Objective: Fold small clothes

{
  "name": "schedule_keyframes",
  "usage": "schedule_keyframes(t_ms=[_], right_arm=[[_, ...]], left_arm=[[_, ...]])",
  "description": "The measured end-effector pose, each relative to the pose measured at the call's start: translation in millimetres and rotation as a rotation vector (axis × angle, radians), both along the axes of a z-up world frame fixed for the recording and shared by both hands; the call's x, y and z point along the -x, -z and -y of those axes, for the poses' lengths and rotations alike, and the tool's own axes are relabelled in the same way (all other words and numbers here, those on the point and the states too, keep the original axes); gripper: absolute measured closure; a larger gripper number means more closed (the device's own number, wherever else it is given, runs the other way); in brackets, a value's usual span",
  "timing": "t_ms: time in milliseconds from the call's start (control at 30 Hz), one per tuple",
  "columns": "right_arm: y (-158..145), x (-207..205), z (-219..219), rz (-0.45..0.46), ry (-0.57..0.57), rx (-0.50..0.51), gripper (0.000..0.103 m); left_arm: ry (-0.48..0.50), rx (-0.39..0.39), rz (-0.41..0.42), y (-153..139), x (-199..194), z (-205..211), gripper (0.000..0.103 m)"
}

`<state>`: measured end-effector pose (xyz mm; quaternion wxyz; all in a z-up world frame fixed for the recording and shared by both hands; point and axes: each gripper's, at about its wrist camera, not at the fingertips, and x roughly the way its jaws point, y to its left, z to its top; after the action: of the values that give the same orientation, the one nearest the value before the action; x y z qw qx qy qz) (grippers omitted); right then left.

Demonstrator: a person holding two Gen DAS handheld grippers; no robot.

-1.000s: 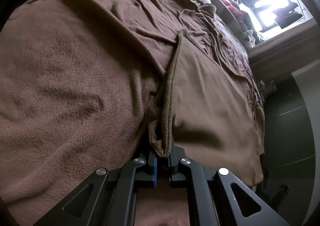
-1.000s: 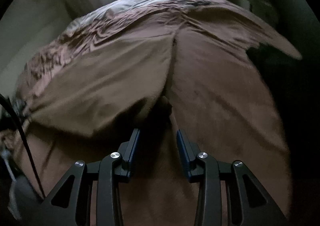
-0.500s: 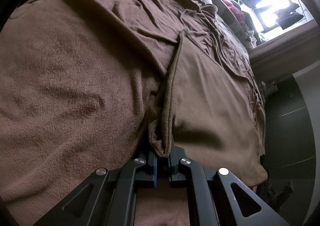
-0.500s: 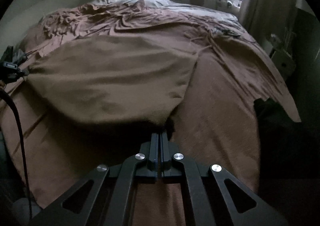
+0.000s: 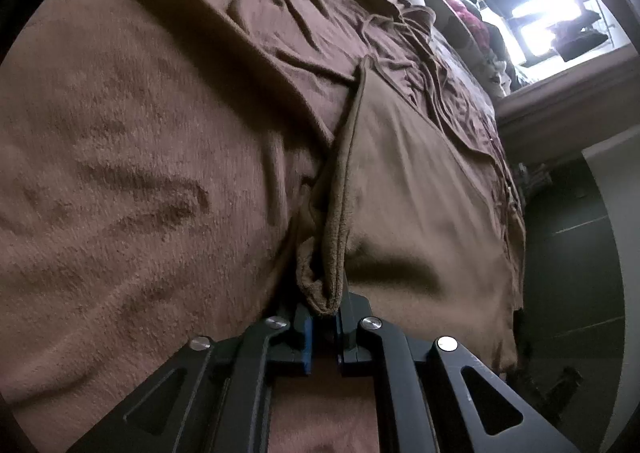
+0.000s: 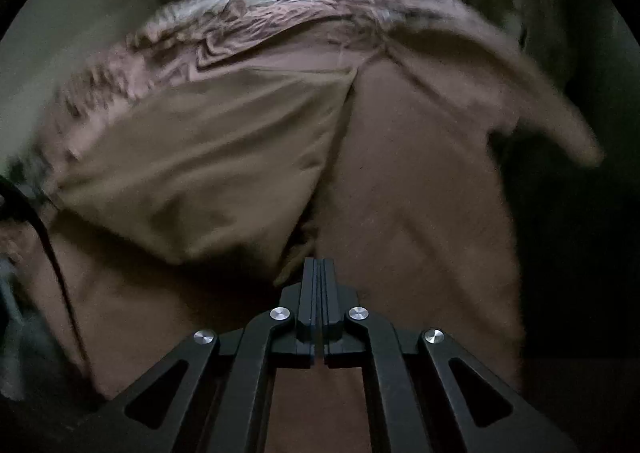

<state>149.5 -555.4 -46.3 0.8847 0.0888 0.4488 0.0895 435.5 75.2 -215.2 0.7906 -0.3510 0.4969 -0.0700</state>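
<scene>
Fingers of the left gripper (image 5: 324, 317) pinch a bunched corner of the brown cloth (image 5: 404, 189), which lies on the bed (image 5: 132, 157) near its right edge. Fingers of the right gripper (image 6: 319, 273) are pressed together at the cloth's other corner; whether cloth is between them cannot be told.

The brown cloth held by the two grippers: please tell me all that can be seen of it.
The brown fleecy cloth looks soft, slightly olive, with a thick rolled hem. It is spread over the wrinkled brown bed cover. The left gripper has its jaws shut on one bunched corner; the right gripper has its jaws shut at another corner, which the blurred right view shows poorly. Between them the cloth sags loosely.
</scene>
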Motion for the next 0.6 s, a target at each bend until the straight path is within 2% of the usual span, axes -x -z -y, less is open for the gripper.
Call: schedule_keyframes(t_ms=[33,67,133,233,333,533,600], right_arm=[[3,2,4,-0.005,0.019,-0.059,0.091],[6,4,9,-0.006,0.04,-0.129,0.067],[14,9,18,-0.003,0.093,-0.265,0.032],[28,15,29,0.006,0.149,-0.447,0.032],[47,14,32,-0.011,0.203,-0.565,0.032],[76,-5,19,-0.043,0.258,-0.64,0.032],[82,-10,17,-0.047,0.286,-0.648,0.033]], left_arm=[[0.0,0.006,-0.002,0,0,0,0.096],[0.0,0.015,-0.003,0,1,-1,0.095],[0.003,0.023,-0.006,0,2,-2,0.092],[0.005,0.027,-0.009,1,5,-3,0.087],[0.0,0.045,-0.015,5,6,-5,0.084],[-0.018,0.115,-0.017,14,10,-8,0.084],[-0.026,0.127,-0.02,15,12,-9,0.08]])
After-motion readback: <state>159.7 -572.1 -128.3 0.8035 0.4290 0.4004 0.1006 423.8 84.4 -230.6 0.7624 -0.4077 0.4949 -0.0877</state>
